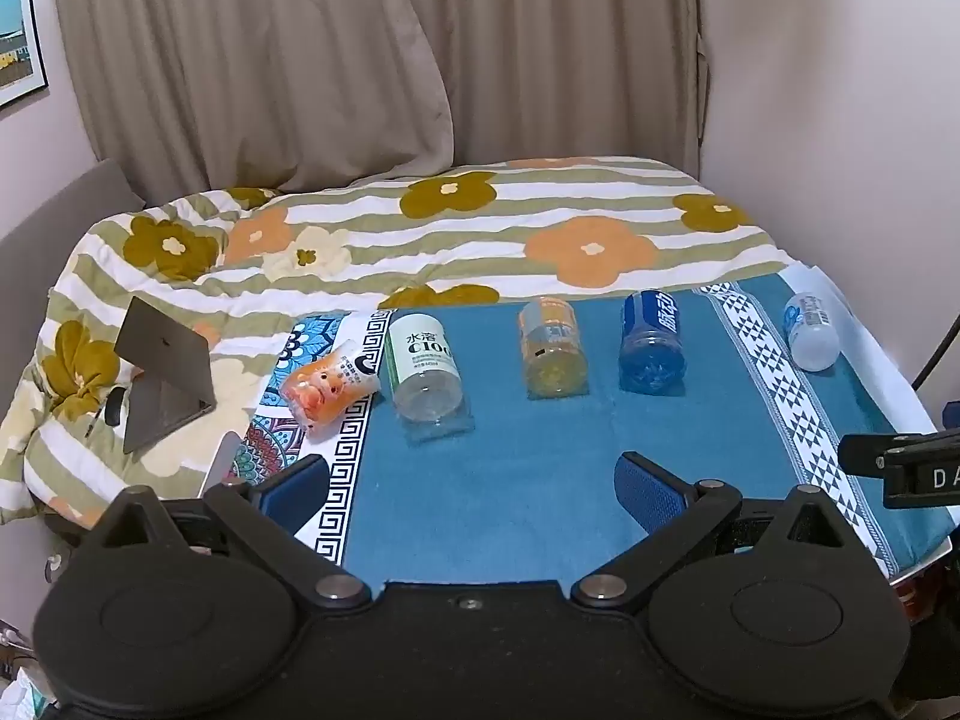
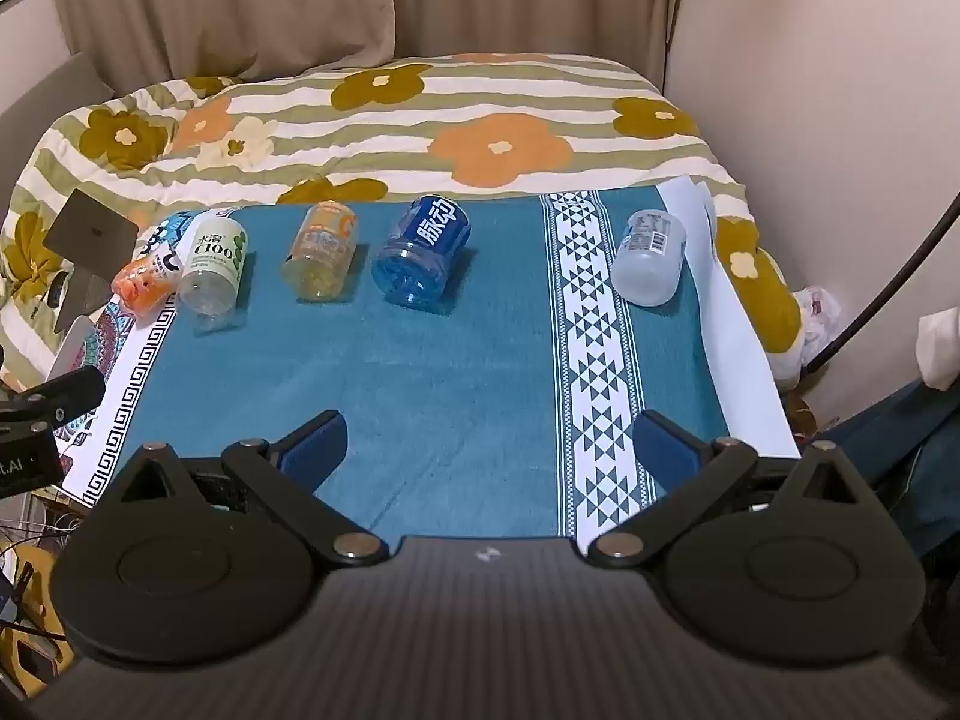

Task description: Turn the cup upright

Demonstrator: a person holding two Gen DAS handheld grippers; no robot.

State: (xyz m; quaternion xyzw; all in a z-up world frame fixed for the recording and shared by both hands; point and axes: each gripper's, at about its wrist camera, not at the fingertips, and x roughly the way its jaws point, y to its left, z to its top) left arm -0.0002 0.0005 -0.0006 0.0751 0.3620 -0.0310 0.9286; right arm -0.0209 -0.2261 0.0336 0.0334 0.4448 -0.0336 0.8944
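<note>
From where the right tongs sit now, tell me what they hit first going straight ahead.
Probably the blue bottle, lying on its side on the teal cloth. It sits closest to the centre line between the open right tongs, though depth is hard to judge.

My left gripper (image 1: 474, 486) sits low at the near edge, its blue-padded fingers (image 1: 651, 495) spread wide with nothing between them. My right gripper (image 2: 489, 447) is level beside it, a little further right, fingers (image 2: 315, 444) equally wide apart and holding nothing.
</note>
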